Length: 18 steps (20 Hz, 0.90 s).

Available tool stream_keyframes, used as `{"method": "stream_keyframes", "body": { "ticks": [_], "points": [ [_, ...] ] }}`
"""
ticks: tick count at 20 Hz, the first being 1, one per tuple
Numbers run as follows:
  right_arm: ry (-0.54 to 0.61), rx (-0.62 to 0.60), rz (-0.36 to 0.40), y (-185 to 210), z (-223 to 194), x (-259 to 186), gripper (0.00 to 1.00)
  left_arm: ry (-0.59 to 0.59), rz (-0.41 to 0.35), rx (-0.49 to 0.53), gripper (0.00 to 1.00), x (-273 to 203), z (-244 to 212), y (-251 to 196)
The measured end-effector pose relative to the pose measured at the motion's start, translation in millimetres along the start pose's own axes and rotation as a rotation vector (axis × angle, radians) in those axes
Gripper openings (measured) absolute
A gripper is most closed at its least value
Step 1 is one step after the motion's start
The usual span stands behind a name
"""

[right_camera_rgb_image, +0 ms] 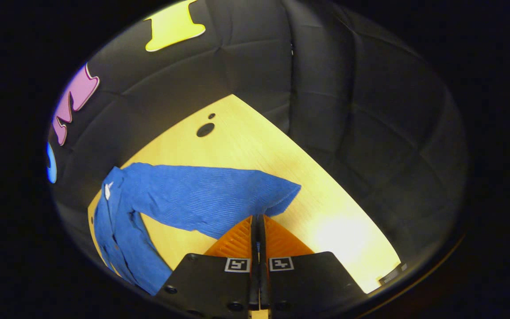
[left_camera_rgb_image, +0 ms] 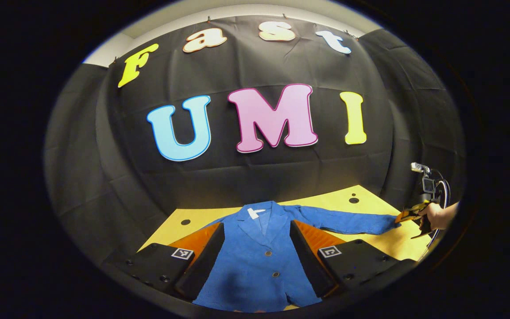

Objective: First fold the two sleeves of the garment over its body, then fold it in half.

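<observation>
The jacket (left_camera_rgb_image: 255,261) lay flat on the table (right_camera_rgb_image: 246,141), its sleeve (right_camera_rgb_image: 202,195) stretched sideways with the cuff pinched in the right gripper (right_camera_rgb_image: 257,219), apparently ready for folding inward, while the left gripper (left_camera_rgb_image: 257,248) hovered spread over the body.

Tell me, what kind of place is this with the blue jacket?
Probably a small recording booth, not a home. A black cloth wall hangs behind a bare wooden table, the blue jacket is laid out flat, and a hand holds the right gripper at its sleeve.
</observation>
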State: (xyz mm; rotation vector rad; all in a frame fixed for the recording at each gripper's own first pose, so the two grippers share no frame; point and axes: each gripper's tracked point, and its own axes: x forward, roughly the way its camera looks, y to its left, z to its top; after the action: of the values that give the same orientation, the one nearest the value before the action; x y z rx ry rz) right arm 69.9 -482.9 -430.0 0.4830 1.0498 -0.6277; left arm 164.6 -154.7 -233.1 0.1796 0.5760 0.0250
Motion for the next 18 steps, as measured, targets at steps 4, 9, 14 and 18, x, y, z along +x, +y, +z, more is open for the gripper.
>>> {"method": "stream_keyframes", "body": {
  "ticks": [4,9,14,18],
  "points": [
    [-0.049,-0.093,0.084,74,22,-22,0.00,-0.045,0.024,0.018,0.84,-4,6,17],
    [-0.063,-0.177,0.249,193,33,-43,0.01,-0.038,0.040,-0.023,0.84,-10,0,37],
    [-0.017,-0.354,0.426,332,-2,-63,0.01,-0.024,0.073,-0.131,0.85,-18,-5,71],
    [0.045,-0.467,0.540,419,-61,-81,0.01,0.008,0.133,-0.112,0.85,-21,-22,104]
  ]
}}
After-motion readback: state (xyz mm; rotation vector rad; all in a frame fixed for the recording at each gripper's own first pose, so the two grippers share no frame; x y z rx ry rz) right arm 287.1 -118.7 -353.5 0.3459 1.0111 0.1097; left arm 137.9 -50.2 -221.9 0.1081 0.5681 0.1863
